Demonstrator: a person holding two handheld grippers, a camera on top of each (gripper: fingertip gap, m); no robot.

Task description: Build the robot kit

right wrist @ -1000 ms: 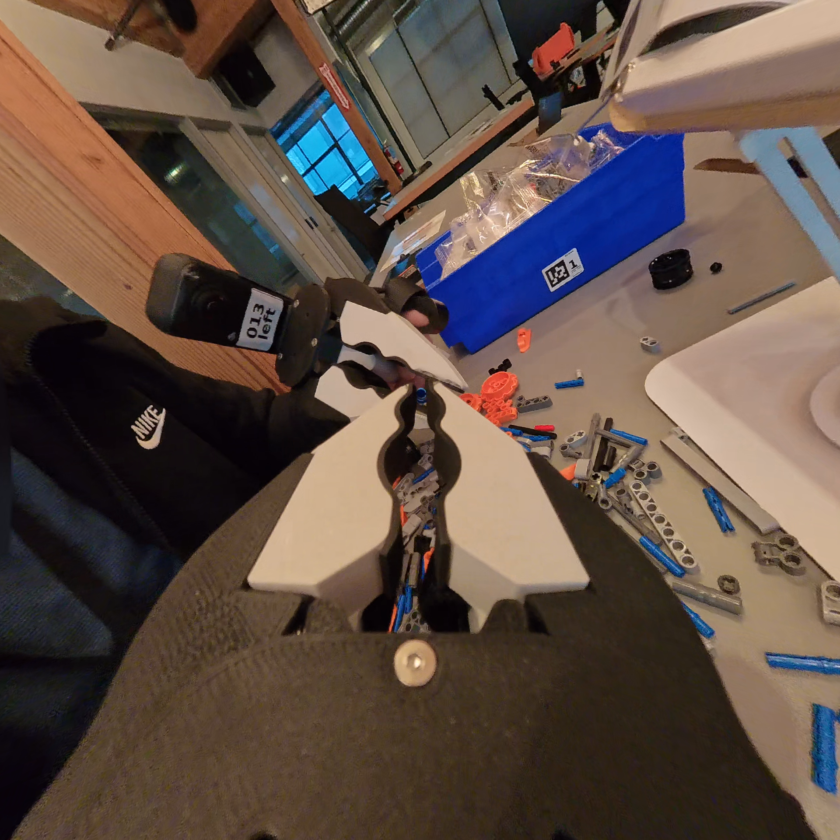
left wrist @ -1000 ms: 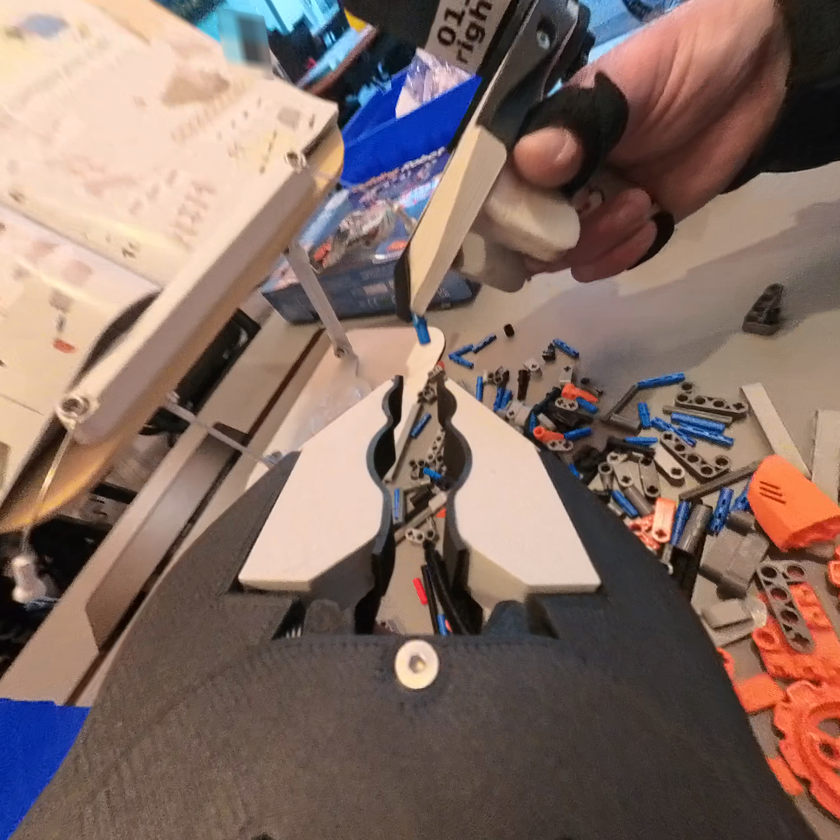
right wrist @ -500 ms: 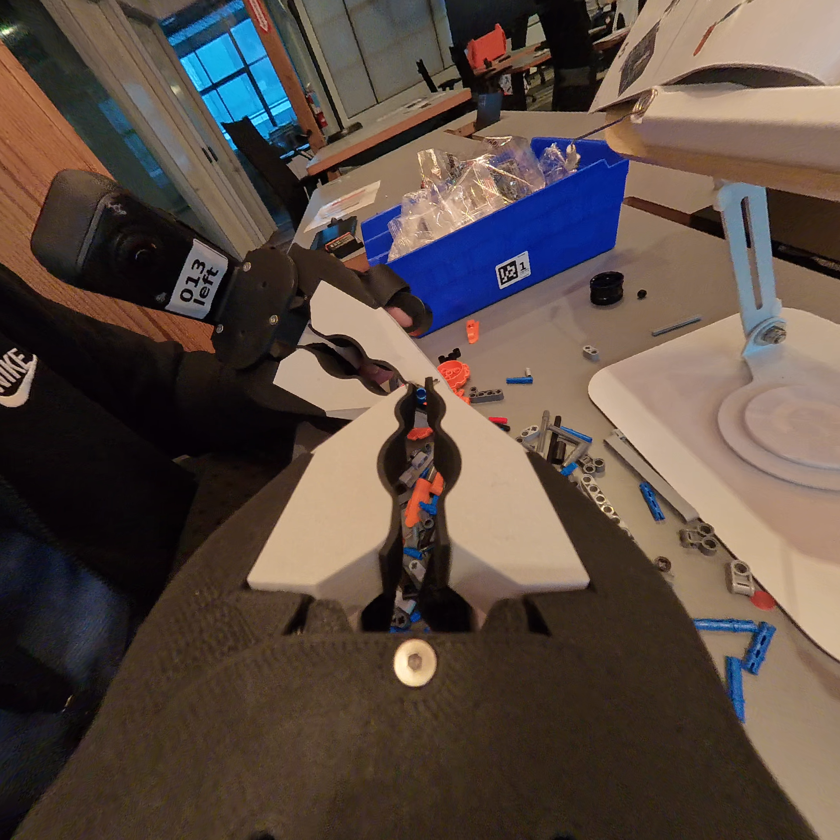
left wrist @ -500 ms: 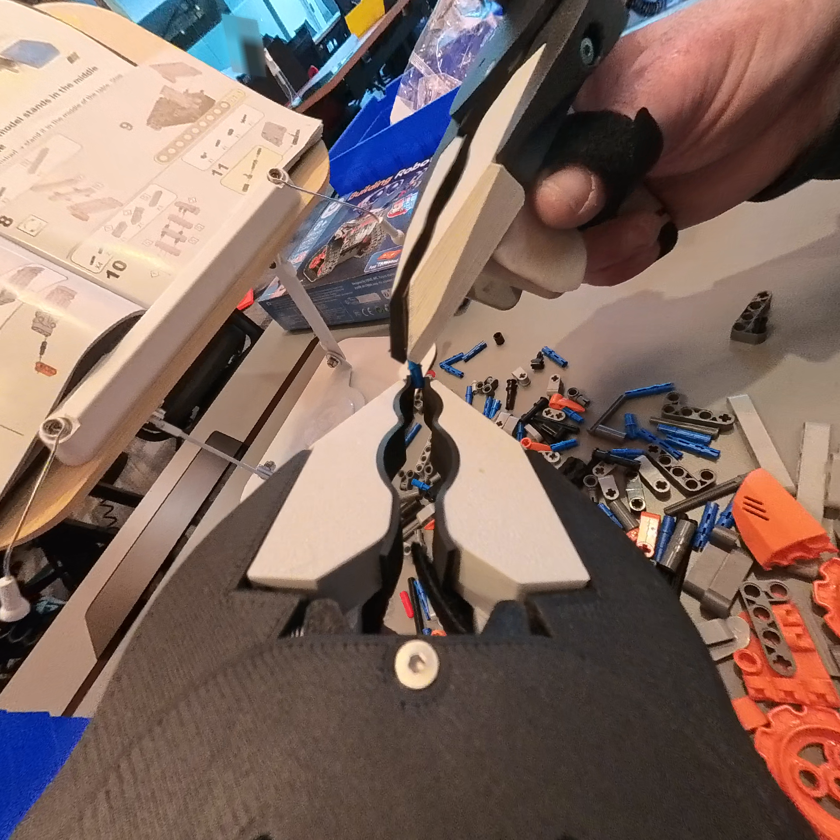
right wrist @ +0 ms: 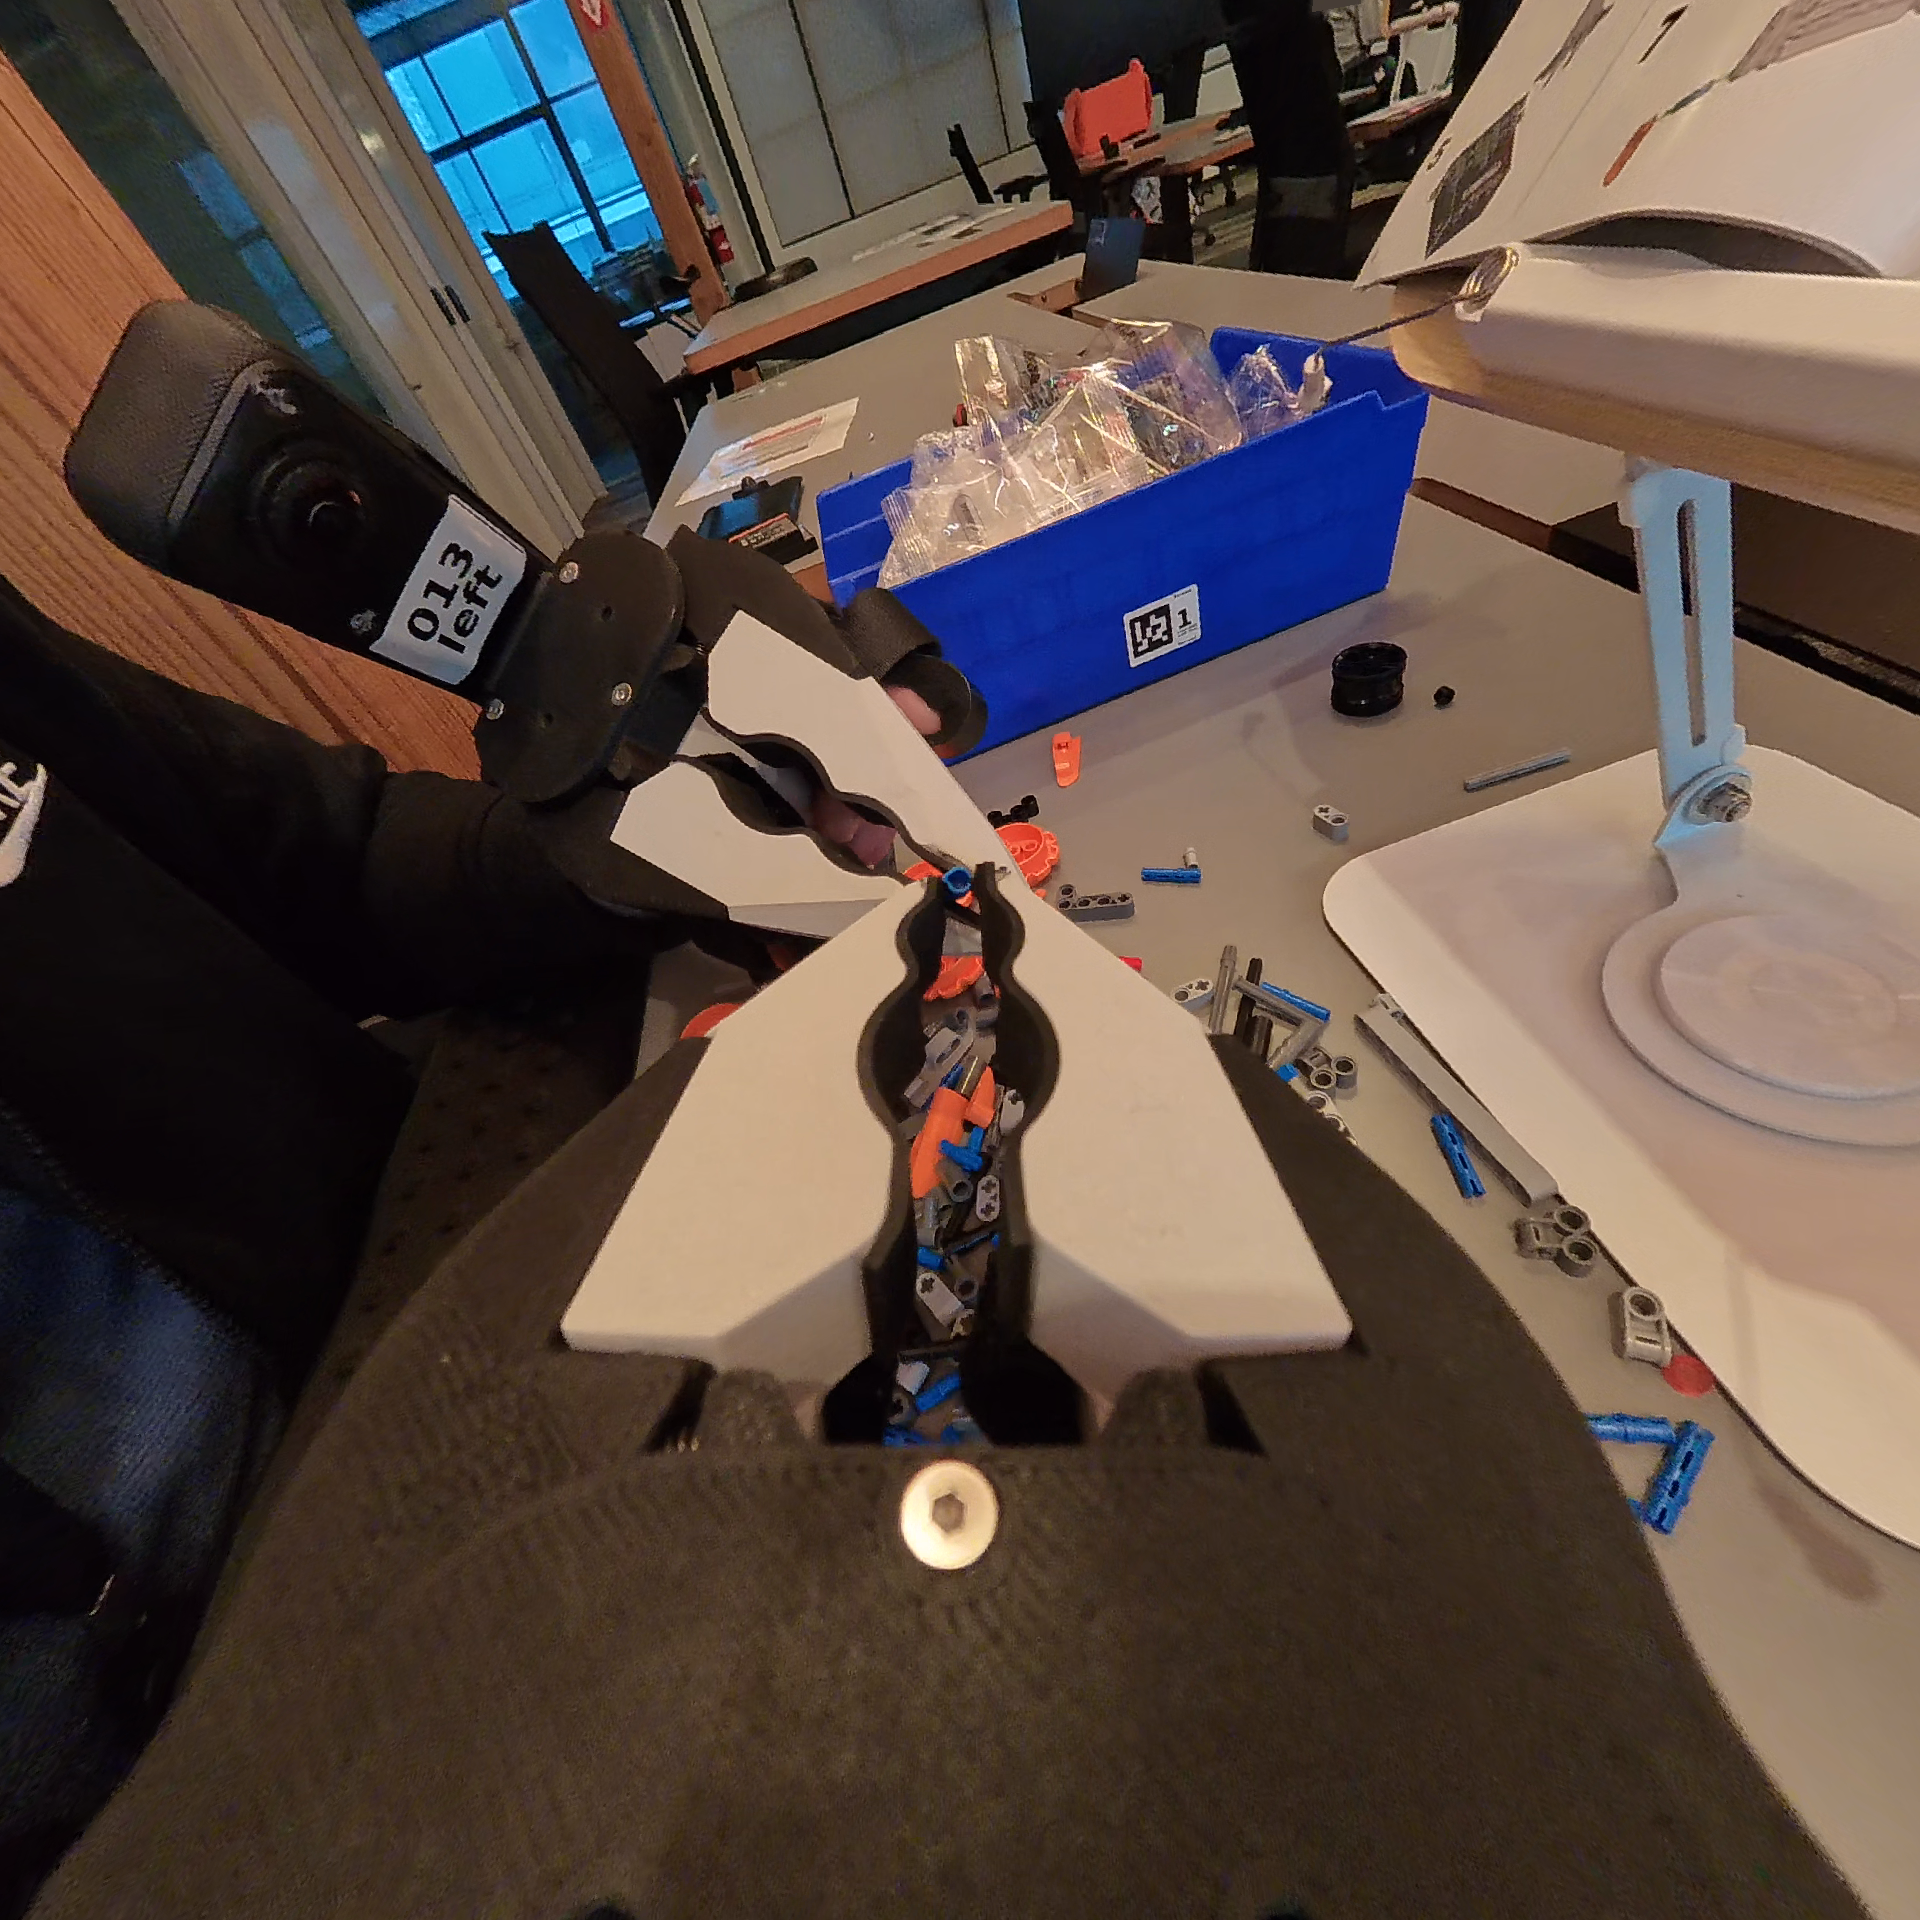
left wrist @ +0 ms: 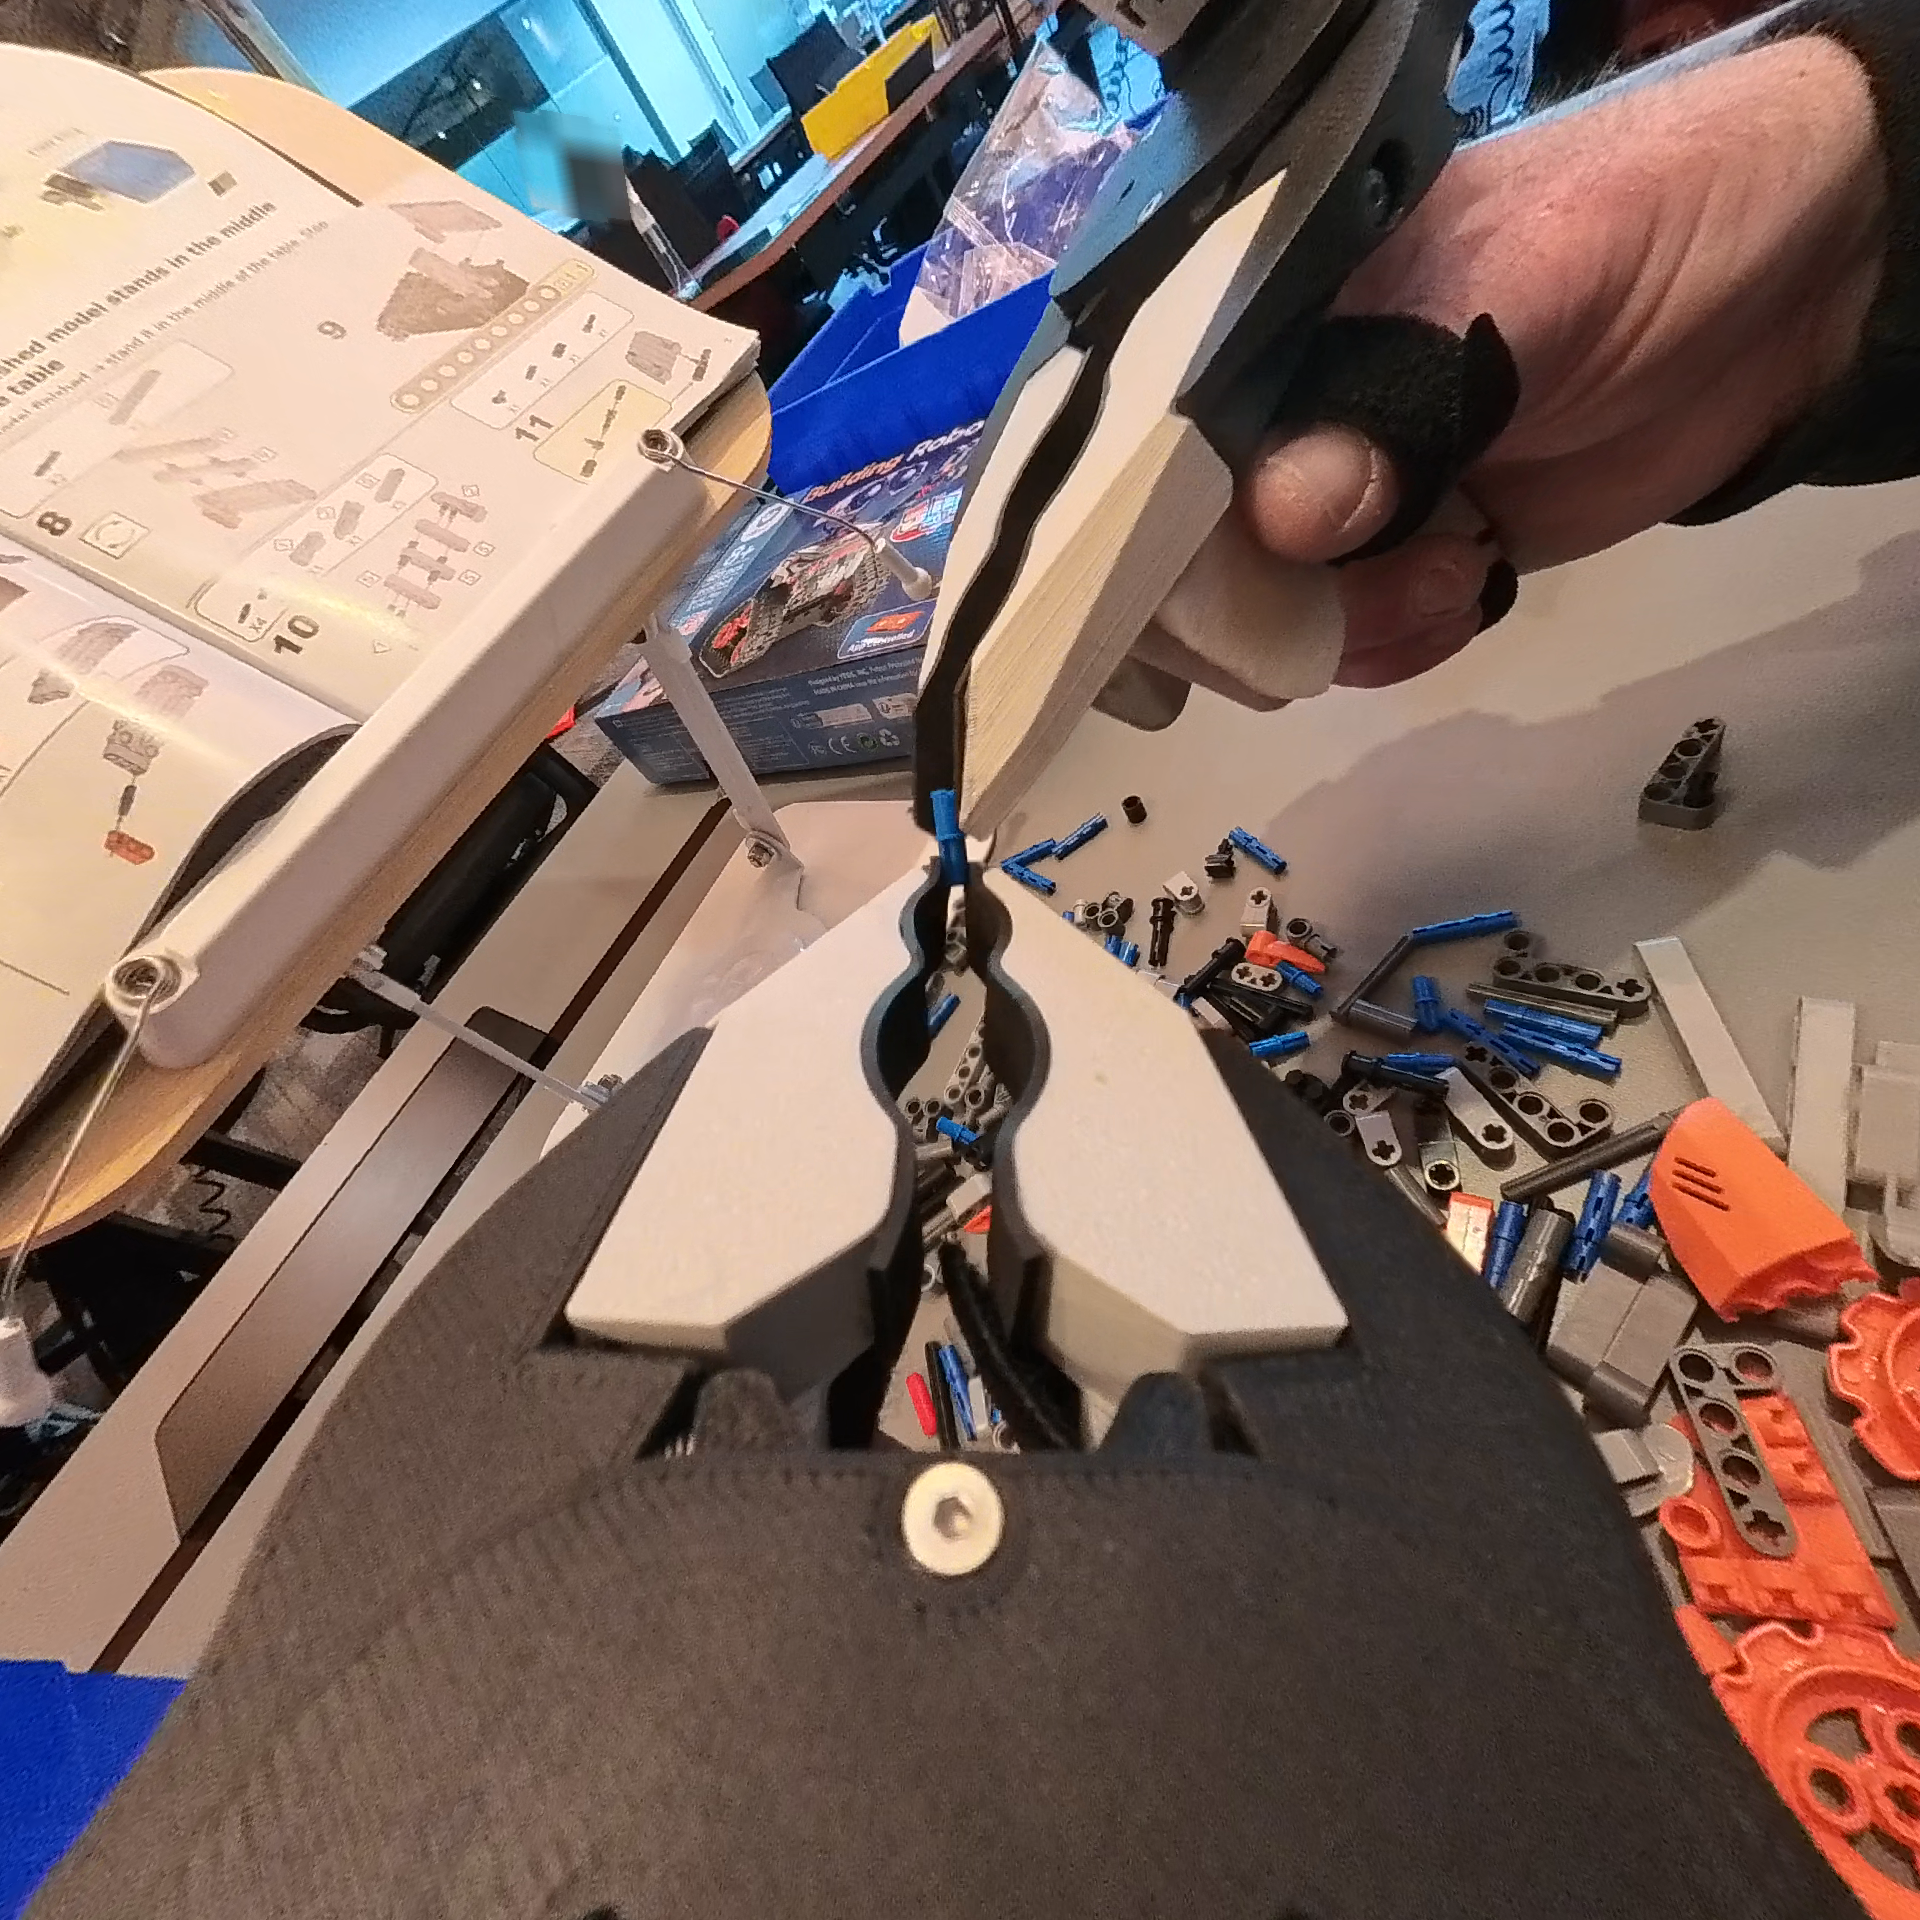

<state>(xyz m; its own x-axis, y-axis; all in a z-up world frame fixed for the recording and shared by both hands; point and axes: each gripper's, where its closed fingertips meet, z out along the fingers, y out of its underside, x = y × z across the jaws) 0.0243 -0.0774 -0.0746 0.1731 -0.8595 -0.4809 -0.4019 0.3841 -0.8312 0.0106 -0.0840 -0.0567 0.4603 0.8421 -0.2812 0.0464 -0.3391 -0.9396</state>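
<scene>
Right tongs (right wrist: 961,883) are clenched on a small blue pin (right wrist: 953,883), pinched at the very tips. In the left wrist view they come in from above, in a person's hand (left wrist: 1621,353), with the blue pin (left wrist: 943,821) sticking out below.

Left tongs (left wrist: 951,896) point up at it, tip to tip with the right tongs (left wrist: 940,805). The jaws are nearly closed, and as far as we can tell they nip the pin's lower end. So the pin is in the air between both tools, above the table (left wrist: 1507,748), not lying in the pile.

Below it, the loose parts (left wrist: 1507,1039) are spread on the table: grey beams, blue pins and orange pieces (left wrist: 1756,1216). We see no assembled model.

Instruction booklet (left wrist: 312,416) lies open on a tilted stand, with the kit box (left wrist: 800,644) behind it. Blue bin (right wrist: 1143,582) at the back holds clear bags of parts. The stand's white base (right wrist: 1507,935) sits right of the parts.
</scene>
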